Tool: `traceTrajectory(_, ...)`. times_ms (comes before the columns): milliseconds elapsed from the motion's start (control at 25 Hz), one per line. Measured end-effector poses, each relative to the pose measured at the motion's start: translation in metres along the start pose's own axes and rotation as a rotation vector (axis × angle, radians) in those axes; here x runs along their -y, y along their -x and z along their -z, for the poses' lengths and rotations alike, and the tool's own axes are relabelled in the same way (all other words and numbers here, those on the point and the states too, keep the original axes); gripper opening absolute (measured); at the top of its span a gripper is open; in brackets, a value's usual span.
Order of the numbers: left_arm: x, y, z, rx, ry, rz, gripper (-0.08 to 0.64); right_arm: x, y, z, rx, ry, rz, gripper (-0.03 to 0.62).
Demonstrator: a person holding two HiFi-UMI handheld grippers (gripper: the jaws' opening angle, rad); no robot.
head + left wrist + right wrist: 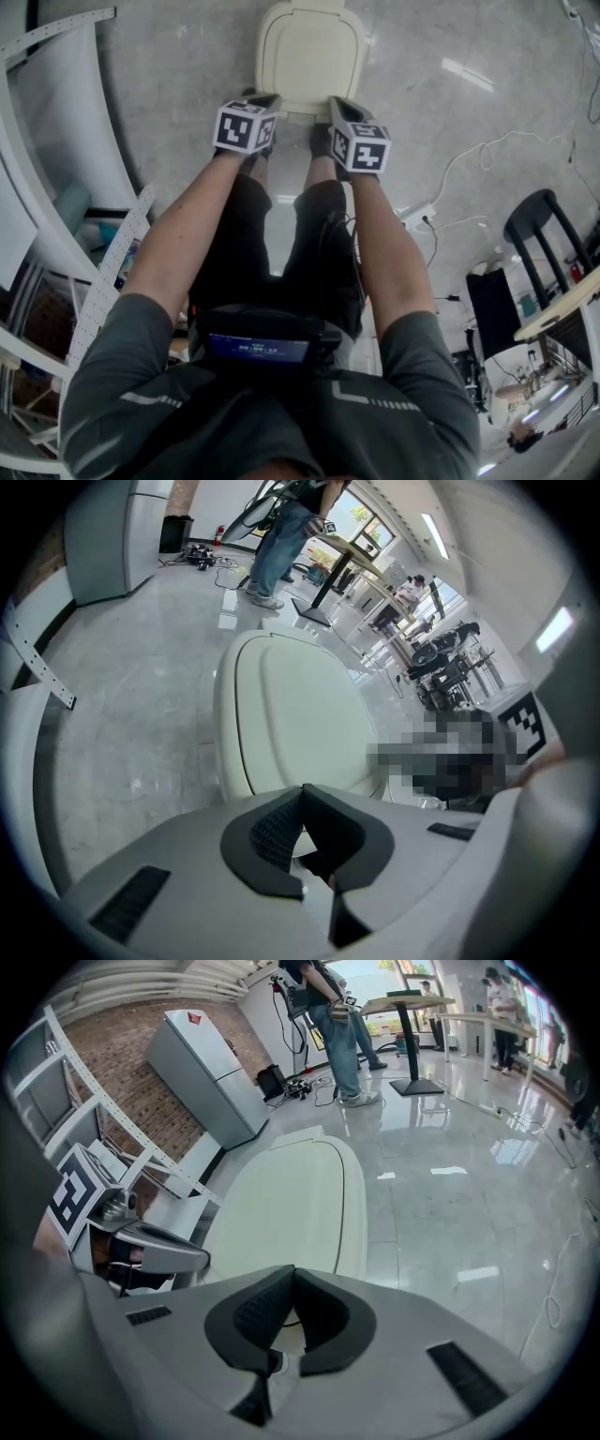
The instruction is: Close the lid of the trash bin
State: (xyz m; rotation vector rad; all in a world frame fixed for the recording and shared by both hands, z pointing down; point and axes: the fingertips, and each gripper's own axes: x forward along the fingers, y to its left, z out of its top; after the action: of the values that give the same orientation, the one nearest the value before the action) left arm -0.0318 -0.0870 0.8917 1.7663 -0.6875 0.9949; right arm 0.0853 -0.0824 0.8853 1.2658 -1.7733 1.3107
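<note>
Leftmost, a white curved rack (56,112) is seen standing on the grey floor (187,56). Next, the left hand-held gripper (261,105) is held at the near edge of the cream trash-bin lid (309,52); its jaws are pressed together with nothing caught between them. The lid is seen lying flat on the bin, straight ahead of the person and between the two tools. Whether it is touched by either tool cannot be told. On the other side, the right hand-held gripper (339,105) is held at the same near edge, likewise clenched and empty. Further right, white cables (487,150) are strewn over the floor, and a black chair (544,234) is placed beyond them.
</note>
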Motion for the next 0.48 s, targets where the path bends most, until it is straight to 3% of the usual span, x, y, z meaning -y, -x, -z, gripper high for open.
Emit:
traceTrajectory(200,-0.0001,-0.0017,0.0007,-0.022,0.015,-0.005,-0.001,0.0015,-0.0010,0.0020,-0.054,-0.002,0.025,0.012)
traceTrajectory(480,-0.0019,-0.0022,-0.0006,-0.030,0.033,0.026,0.000,0.0006,-0.0025,0.0012,-0.028,-0.004,0.011,0.012)
